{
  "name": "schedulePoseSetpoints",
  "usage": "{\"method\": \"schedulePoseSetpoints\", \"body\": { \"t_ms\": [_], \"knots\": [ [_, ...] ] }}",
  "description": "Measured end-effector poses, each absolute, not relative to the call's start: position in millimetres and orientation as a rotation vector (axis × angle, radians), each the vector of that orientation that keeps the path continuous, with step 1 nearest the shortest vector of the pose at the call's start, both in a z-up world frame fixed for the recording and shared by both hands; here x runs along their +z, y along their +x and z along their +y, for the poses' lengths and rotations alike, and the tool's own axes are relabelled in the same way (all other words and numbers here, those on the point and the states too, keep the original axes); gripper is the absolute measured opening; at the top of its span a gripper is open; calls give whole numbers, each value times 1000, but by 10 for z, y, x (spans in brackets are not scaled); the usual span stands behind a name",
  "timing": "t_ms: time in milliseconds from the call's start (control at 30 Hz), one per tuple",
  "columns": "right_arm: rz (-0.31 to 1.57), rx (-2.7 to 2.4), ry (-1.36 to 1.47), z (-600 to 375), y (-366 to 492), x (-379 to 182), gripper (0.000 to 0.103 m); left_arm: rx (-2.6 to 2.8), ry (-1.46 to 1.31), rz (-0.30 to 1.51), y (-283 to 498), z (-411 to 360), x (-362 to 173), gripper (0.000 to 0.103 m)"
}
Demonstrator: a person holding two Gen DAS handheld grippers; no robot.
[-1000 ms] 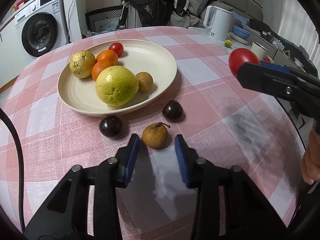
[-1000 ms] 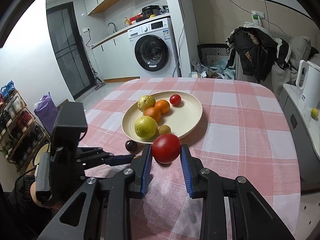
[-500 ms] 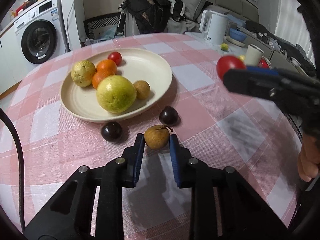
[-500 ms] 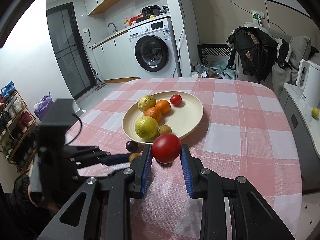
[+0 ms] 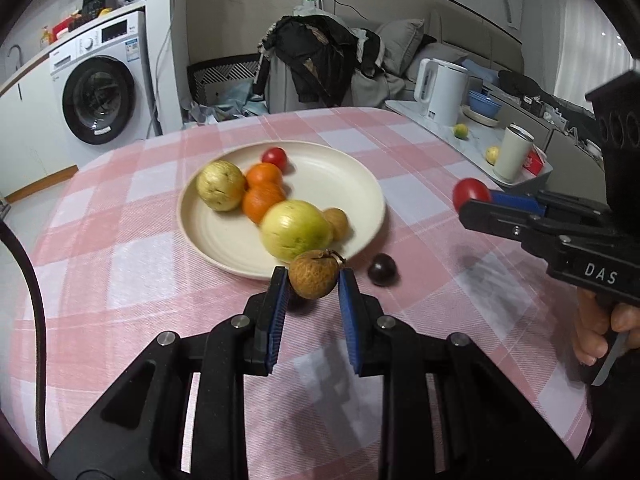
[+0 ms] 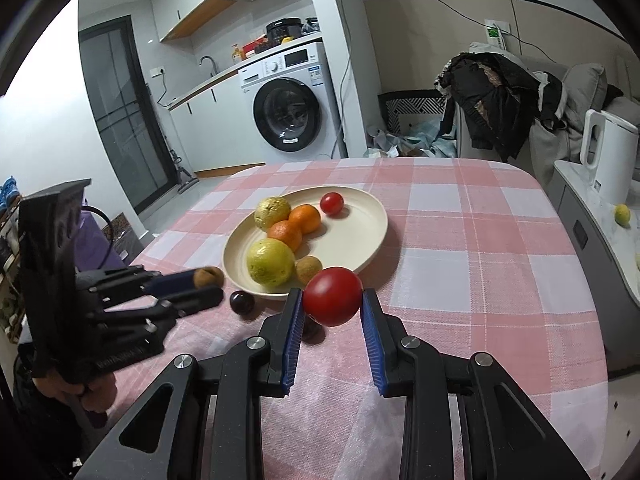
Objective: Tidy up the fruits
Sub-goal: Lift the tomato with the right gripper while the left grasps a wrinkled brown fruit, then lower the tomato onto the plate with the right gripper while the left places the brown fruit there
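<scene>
My left gripper (image 5: 313,280) is shut on a small brown fruit (image 5: 313,274) and holds it above the cloth just in front of the cream plate (image 5: 352,184). On the plate lie two yellow-green fruits, two oranges (image 5: 263,190), a small brown fruit and a small tomato (image 5: 274,157). My right gripper (image 6: 332,300) is shut on a red tomato (image 6: 332,295), held above the table near the plate's (image 6: 372,232) front rim. A dark plum (image 5: 382,269) lies on the cloth beside the plate. The right wrist view shows a plum (image 6: 241,302) and another partly hidden under the tomato.
The round table carries a pink checked cloth (image 5: 120,240). To the right, a side counter holds a white kettle (image 5: 440,92), a cup (image 5: 512,152) and small yellow fruits. A washing machine (image 5: 100,100) and a clothes-draped chair (image 5: 320,60) stand behind. A hand (image 5: 600,328) holds the right gripper.
My left gripper closed on the small brown fruit and lifted it off the cloth toward the plate. The right gripper kept holding the red tomato almost still.
</scene>
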State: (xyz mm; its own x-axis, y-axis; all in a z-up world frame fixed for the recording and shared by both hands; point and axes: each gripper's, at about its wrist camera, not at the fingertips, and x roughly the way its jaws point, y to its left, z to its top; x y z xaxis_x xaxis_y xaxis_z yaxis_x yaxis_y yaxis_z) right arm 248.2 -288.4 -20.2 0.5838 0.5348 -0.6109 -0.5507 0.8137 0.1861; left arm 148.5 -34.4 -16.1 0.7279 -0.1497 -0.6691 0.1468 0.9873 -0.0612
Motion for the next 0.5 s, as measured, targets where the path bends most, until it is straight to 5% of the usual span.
{"method": "schedulePoseSetpoints", "body": {
  "t_ms": [500],
  "knots": [
    [686, 661, -8, -2703, 2672, -123, 30, -86, -30, 690, 1681, -8, -59, 23]
  ]
}}
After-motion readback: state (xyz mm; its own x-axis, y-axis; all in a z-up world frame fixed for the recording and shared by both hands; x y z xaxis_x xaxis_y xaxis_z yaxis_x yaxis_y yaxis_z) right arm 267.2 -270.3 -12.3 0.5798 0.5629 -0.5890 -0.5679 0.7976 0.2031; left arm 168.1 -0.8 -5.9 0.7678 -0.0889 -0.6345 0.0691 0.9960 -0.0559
